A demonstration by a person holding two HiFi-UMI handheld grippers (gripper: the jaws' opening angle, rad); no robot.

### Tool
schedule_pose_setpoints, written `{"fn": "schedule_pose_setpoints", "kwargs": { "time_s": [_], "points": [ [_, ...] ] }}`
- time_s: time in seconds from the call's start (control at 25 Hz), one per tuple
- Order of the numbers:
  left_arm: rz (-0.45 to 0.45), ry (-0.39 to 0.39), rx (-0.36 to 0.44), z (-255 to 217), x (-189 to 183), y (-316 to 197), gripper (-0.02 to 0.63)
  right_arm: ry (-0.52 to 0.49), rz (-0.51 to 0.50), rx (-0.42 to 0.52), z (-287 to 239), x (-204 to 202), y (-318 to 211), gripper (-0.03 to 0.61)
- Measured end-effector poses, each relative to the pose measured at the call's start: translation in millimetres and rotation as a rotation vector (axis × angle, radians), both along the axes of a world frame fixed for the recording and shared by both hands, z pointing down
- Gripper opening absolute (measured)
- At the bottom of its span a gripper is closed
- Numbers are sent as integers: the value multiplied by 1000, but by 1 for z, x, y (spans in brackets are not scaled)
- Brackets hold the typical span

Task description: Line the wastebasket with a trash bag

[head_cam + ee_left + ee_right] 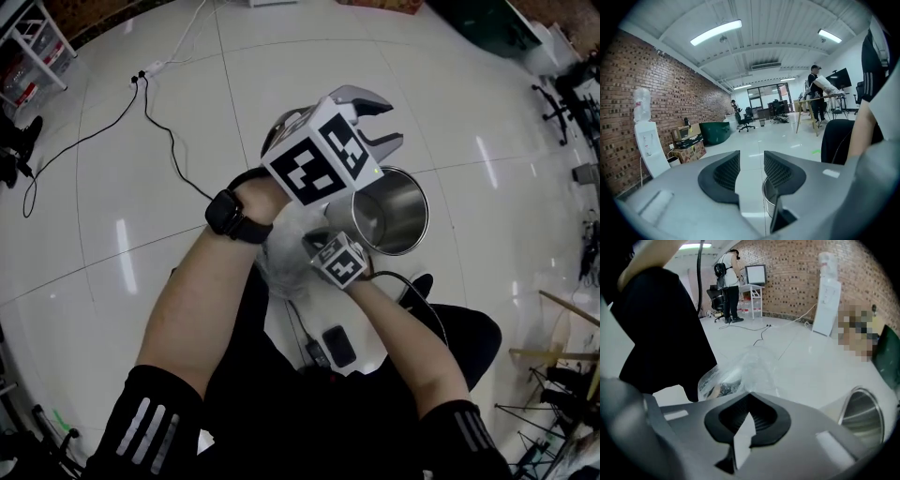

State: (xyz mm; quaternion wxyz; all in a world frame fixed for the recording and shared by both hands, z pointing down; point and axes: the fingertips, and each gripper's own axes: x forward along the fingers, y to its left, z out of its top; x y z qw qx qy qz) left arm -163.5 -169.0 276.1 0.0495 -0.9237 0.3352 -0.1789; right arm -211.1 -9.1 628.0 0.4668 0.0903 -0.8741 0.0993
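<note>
A shiny steel wastebasket [396, 212] stands empty on the white tile floor; its rim [767, 199] also shows under the left jaws, and its mouth [862, 414] at the right gripper view's right. A clear, crumpled trash bag [286, 255] hangs just left of it, under my left wrist. My right gripper [750, 396] has its jaws shut, with the bag's film [740, 372] bunching straight out of the tips. Its marker cube [339, 260] shows beside the bag. My left gripper [377, 124] is held above the basket's far rim; its jaws [752, 169] stand open with only floor between them.
A black cable [164, 127] and a power strip [152, 67] lie on the floor at the far left, next to a white shelf [33, 42]. A water dispenser [647, 140], boxes and a green tub [715, 132] line the brick wall. People stand by desks far off.
</note>
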Motion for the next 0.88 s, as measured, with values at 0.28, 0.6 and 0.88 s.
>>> {"fn": "schedule_pose_setpoints", "kwargs": {
  "time_s": [0.28,0.6,0.88],
  "points": [
    [-54,36,40,-14,-5,-10,153,-118,63,131,-111,22,-51,8],
    [-174,98,130,-41,-21,-23,153,-118,205,292,-189,104,-131,8],
    [-164,20,57,-14,-7,-31,153,-1,298,280,-166,190,-162,8]
  ]
}}
